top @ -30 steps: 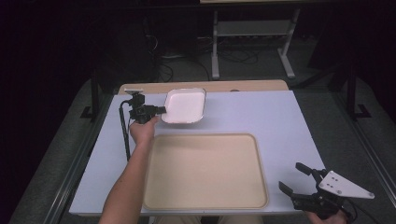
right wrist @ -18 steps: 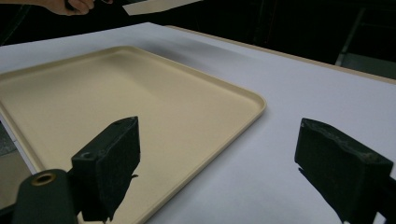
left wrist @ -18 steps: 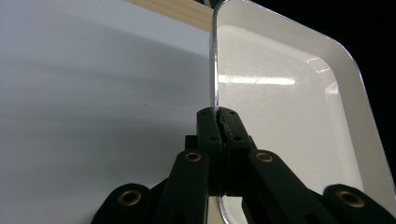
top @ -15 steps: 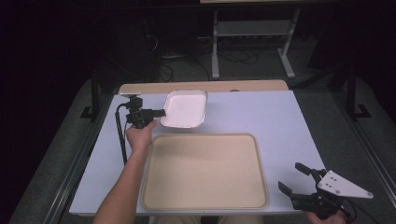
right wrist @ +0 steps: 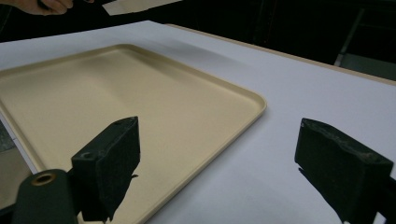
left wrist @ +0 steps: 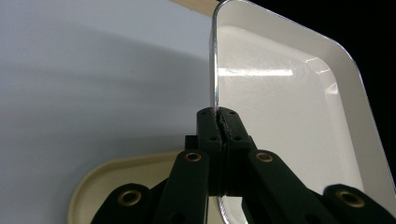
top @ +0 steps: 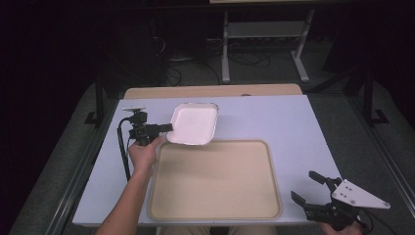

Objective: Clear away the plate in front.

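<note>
On the far left part of the lavender table, my left gripper is pinched on the near-left rim of the white rectangular dish. Left gripper view: both pads pressed together on the dish's thin rim, dish standing on edge in this camera, glossy white inside, empty. Dish's near edge sits just beside or slightly over the far-left corner of the beige tray; cannot tell whether the dish touches it. Tray lies flat, centre-near on the table.

My right gripper sits at the near right corner, well apart from the dish. Jaws spread wide, nothing between them; tray corner and bare table in front.
</note>
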`<action>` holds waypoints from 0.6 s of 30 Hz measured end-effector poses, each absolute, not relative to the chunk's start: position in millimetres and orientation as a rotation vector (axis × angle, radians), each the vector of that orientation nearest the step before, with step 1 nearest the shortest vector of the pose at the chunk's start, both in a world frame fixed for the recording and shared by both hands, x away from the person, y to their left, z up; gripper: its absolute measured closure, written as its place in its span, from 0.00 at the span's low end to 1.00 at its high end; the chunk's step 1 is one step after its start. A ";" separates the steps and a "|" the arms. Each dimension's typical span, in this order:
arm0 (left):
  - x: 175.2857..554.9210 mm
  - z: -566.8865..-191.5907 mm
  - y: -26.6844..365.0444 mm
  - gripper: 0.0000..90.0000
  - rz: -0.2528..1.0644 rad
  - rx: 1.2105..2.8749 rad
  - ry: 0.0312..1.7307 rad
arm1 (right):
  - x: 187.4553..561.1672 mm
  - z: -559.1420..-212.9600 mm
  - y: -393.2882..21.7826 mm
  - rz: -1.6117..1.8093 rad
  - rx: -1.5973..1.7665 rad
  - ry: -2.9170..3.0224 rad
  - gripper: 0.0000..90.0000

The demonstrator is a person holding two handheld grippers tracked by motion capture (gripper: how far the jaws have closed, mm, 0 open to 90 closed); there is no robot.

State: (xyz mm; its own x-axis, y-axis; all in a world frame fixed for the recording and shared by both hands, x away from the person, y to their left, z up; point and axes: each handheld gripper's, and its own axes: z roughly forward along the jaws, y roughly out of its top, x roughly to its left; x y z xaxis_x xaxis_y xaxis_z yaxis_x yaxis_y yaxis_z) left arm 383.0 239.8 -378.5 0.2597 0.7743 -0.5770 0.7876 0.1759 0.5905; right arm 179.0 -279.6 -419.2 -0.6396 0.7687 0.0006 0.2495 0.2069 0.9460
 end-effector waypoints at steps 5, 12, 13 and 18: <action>377.7 -384.7 237.4 0.99 -0.029 1.602 1.491 | 179.2 -419.3 -279.8 1.436 0.948 2.008 0.15; 369.0 -391.4 233.8 0.99 -0.040 1.609 1.489 | 179.4 -419.4 -280.1 1.436 0.949 2.008 0.15; 367.6 -392.0 233.9 0.99 -0.041 1.604 1.487 | 179.3 -419.3 -279.9 1.437 0.949 2.009 0.15; 360.5 -392.2 231.3 0.99 -0.035 1.627 1.469 | 179.0 -419.2 -279.7 1.436 0.944 2.010 0.15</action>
State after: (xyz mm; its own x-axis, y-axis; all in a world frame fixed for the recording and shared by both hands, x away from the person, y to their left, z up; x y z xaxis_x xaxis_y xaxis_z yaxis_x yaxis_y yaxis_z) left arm 360.5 231.3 -392.2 0.2890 0.7739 -0.5635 0.7996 0.1286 0.5866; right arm 179.0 -279.7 -419.2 -0.6394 0.7688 0.0020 0.2511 0.2064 0.9457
